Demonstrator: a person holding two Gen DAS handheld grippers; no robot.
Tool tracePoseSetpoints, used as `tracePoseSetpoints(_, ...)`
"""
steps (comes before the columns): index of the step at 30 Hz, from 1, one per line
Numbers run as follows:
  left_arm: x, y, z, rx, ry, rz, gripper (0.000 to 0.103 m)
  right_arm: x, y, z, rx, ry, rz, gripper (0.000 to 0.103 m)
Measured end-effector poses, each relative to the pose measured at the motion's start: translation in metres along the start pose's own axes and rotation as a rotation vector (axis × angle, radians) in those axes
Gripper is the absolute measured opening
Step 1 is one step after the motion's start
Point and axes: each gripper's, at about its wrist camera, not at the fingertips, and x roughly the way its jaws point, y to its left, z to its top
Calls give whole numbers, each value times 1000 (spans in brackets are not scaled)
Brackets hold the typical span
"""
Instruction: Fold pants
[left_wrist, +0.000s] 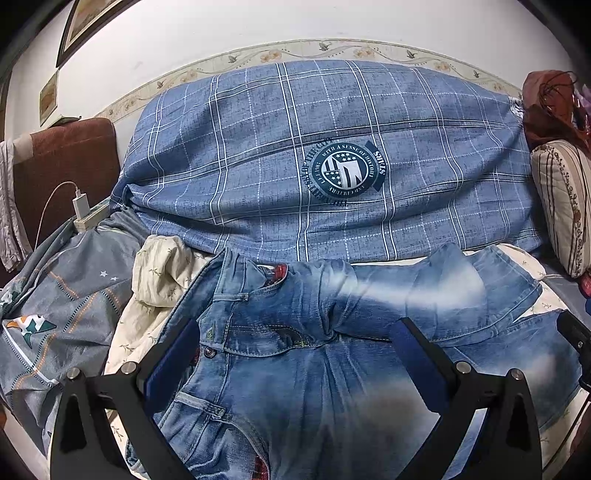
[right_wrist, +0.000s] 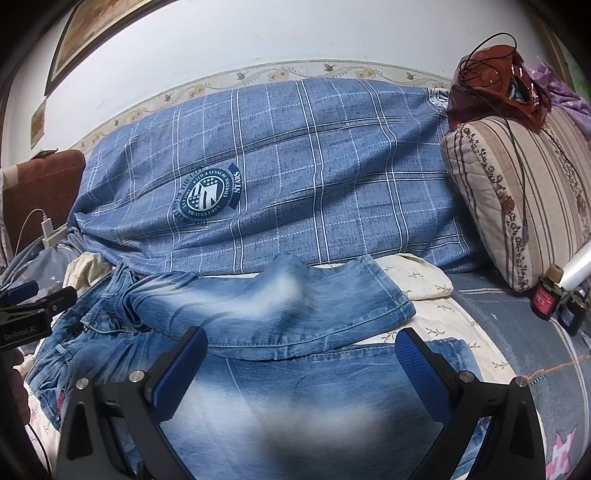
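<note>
Faded blue jeans (left_wrist: 295, 354) lie on the bed, waistband to the left, with one leg folded back over the other (right_wrist: 280, 314). My left gripper (left_wrist: 295, 354) is open and hovers over the waistband and fly area. My right gripper (right_wrist: 301, 358) is open and hovers over the legs, near the folded leg's lower edge. Neither gripper holds any cloth. The left gripper also shows at the left edge of the right wrist view (right_wrist: 37, 306), and the right gripper's tip shows at the right edge of the left wrist view (left_wrist: 576, 336).
A blue checked quilt (left_wrist: 325, 158) is piled behind the jeans against the wall. A cream sheet (right_wrist: 424, 288) lies under them. A striped pillow (right_wrist: 517, 199) and small bottles (right_wrist: 546, 295) are at the right. A charger and cable (left_wrist: 79, 206) and a grey patterned cover (left_wrist: 62, 295) are at the left.
</note>
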Motion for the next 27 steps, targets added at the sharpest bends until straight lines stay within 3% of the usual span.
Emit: tracePoseSetpoints(27,0,-1,1,14,-7,0,103,-1,2,0,-3,0,2,103)
